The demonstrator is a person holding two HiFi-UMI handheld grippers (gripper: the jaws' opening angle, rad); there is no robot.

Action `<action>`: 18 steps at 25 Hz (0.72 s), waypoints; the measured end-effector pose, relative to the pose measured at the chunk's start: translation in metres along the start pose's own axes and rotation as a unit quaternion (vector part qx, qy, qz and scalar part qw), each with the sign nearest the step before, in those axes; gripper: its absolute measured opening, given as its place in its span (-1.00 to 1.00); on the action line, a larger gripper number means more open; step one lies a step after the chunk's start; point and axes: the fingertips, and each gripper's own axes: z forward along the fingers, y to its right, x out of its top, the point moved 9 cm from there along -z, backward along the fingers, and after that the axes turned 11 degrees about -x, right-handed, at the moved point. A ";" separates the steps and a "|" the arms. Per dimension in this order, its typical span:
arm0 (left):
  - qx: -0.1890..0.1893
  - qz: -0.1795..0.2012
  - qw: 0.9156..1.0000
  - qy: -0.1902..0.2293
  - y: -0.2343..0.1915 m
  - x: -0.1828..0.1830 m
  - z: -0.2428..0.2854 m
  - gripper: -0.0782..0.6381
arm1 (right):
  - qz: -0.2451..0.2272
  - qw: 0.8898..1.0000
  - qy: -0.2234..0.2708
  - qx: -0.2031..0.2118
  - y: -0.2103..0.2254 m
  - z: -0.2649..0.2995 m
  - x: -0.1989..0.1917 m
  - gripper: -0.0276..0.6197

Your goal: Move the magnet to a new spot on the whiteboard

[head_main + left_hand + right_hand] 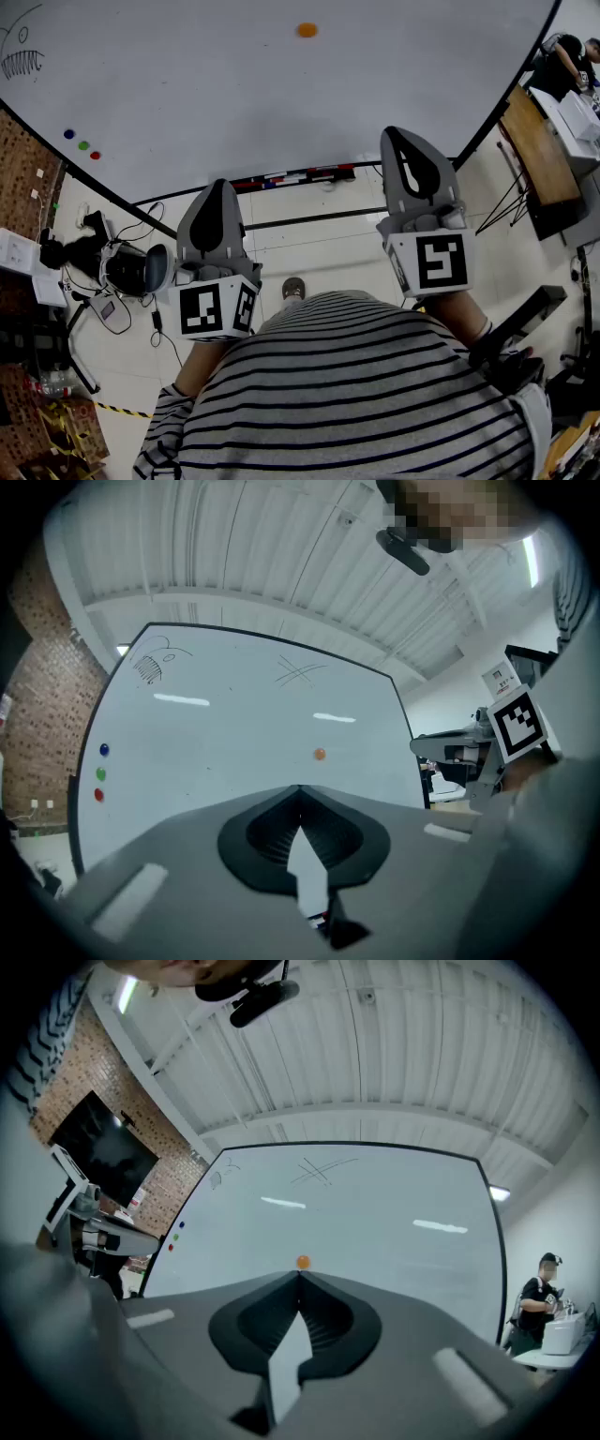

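Observation:
An orange magnet (pixel 307 30) sticks to the whiteboard (pixel 234 94), upper middle in the head view. It also shows in the left gripper view as the orange magnet (pixel 320 754) and in the right gripper view as the orange magnet (pixel 302 1262), just above my right jaw tips. My left gripper (pixel 217 187) and right gripper (pixel 398 133) are both held back from the board, pointing at it. Both are shut with nothing between the jaws. The right gripper (pixel 298 1275) lines up under the magnet; the left gripper (pixel 300 789) sits lower left of it.
Blue, green and red magnets (pixel 82 145) sit in a row at the board's left, near a marker drawing (pixel 21 58). Markers lie in the tray (pixel 295 176) under the board. Cables and gear (pixel 112 272) are on the floor at left; a wooden table (pixel 539 155) and a person (pixel 565 58) at right.

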 end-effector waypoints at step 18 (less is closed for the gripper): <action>-0.035 -0.029 0.999 -0.018 -0.151 -0.026 0.091 -0.73 | -0.060 0.997 0.006 -0.058 -0.062 0.189 -0.020 -0.53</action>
